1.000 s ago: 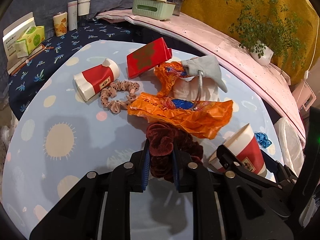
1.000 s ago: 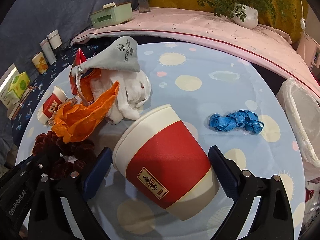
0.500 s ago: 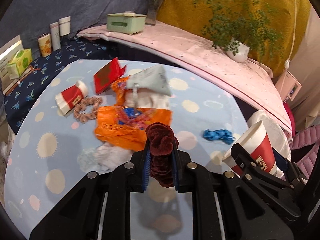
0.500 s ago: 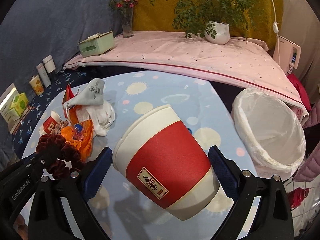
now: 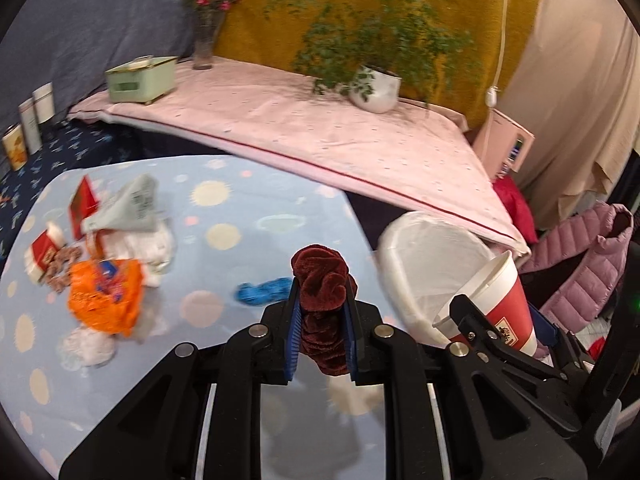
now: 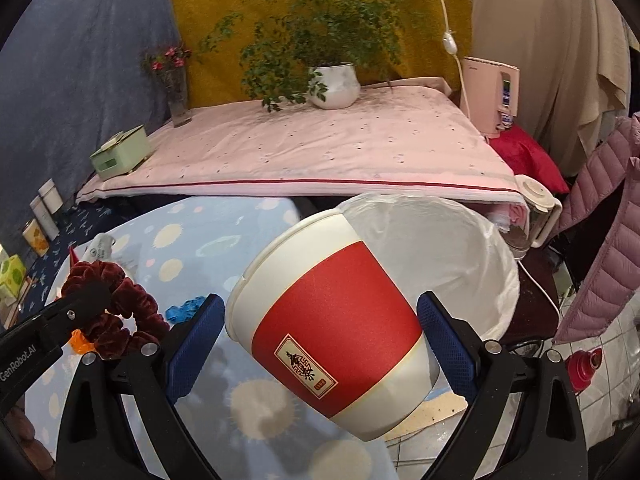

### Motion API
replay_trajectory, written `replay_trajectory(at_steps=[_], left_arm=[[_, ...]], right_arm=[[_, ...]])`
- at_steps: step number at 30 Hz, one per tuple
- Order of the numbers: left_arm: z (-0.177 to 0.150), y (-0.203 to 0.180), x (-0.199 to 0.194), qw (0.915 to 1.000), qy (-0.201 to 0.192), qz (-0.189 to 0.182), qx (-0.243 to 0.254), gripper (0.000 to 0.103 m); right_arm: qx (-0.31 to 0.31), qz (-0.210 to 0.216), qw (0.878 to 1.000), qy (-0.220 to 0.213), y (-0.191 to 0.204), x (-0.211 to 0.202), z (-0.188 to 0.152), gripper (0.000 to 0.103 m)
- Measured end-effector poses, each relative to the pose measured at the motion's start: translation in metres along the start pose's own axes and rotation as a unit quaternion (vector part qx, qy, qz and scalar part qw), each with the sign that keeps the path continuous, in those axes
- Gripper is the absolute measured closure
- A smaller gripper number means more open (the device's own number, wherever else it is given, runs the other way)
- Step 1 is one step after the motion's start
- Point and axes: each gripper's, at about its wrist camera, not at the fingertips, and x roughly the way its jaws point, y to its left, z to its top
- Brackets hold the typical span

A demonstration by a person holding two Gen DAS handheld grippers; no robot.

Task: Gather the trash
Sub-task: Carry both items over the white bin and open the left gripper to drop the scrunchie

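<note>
My left gripper (image 5: 322, 312) is shut on a dark red velvet scrunchie (image 5: 322, 280), held above the blue spotted table (image 5: 224, 216); it also shows in the right wrist view (image 6: 116, 312). My right gripper (image 6: 320, 336) is shut on a large red-and-white paper cup (image 6: 336, 328), tilted, in front of a white-lined trash bin (image 6: 460, 264). The cup (image 5: 500, 304) and bin (image 5: 424, 264) show at the right of the left wrist view. An orange plastic bag (image 5: 104, 300), a small red-and-white cup (image 5: 42, 252), a red packet (image 5: 82, 204), white gloves (image 5: 152, 244) and a blue tangle (image 5: 262, 292) lie on the table.
A pink-covered bench (image 5: 320, 140) with a potted plant (image 5: 376, 88), green box (image 5: 140, 80) and vase (image 5: 204, 48) runs behind the table. A pink jacket (image 6: 600, 248) hangs right of the bin. A red bottle (image 6: 582, 368) stands on the tiled floor.
Both grippers have lifted and swung right with their loads, away from the trash pile. The bin has come closer, now right behind the cup.
</note>
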Motion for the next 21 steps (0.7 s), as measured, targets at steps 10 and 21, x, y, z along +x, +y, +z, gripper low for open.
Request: replay_trajectory(at_steps=[10, 21], left_arm=[[0.014, -0.079, 0.041, 0.9970, 0.022, -0.057, 0.048, 0.086], [0.032, -0.123, 0.082, 0.9940, 0.037, -0.078, 0.067, 0.075]], right_arm=[[0.037, -0.020, 0.999, -0.006, -0.075, 0.016, 0.013, 0.010], [0.057, -0.023, 0.998, 0.000, -0.103, 0.042, 0.020, 0.010]])
